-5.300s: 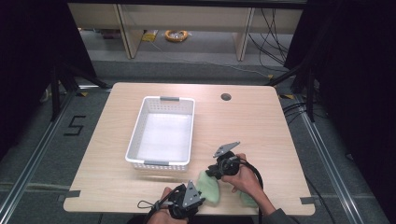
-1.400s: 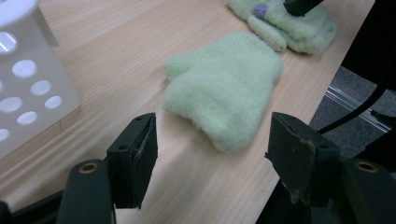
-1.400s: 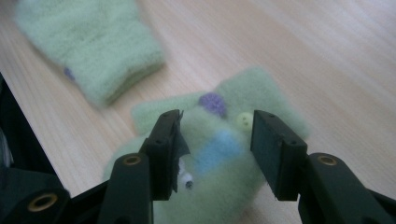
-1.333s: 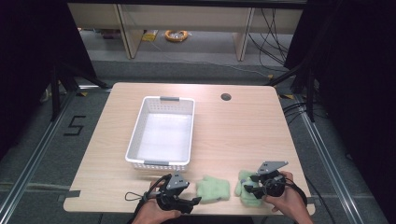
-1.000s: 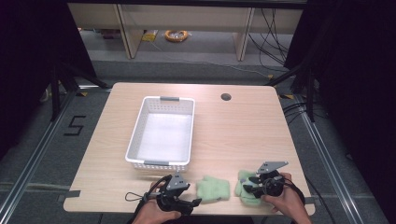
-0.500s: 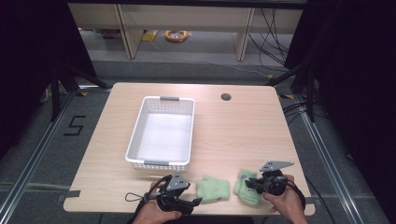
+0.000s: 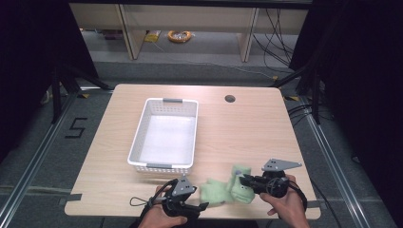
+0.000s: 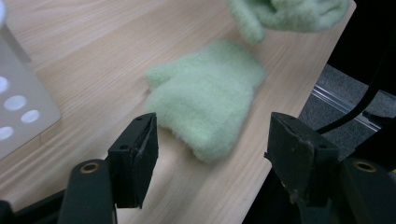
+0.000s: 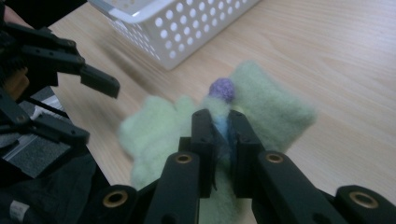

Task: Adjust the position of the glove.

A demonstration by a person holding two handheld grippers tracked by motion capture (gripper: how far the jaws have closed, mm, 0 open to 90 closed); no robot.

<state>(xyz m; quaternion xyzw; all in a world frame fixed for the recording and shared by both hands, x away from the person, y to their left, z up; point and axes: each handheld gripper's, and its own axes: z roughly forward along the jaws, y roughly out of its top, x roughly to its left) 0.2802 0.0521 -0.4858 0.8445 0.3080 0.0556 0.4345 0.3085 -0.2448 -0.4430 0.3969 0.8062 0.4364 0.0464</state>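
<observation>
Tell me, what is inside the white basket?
The basket looks empty: its white floor shows bare in the high view. Both green mittens are outside it, by the table's near edge.

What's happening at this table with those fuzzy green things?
A person at a light wooden table holds a hand-held gripper in each hand. The right hand-held gripper has just closed its jaws on one fuzzy pale green glove and holds it pinched near the table's front edge. The left hand-held gripper has open jaws on either side of the other fuzzy pale green glove, which lies flat on the wood, not gripped. A white perforated plastic basket sits empty behind them.
</observation>
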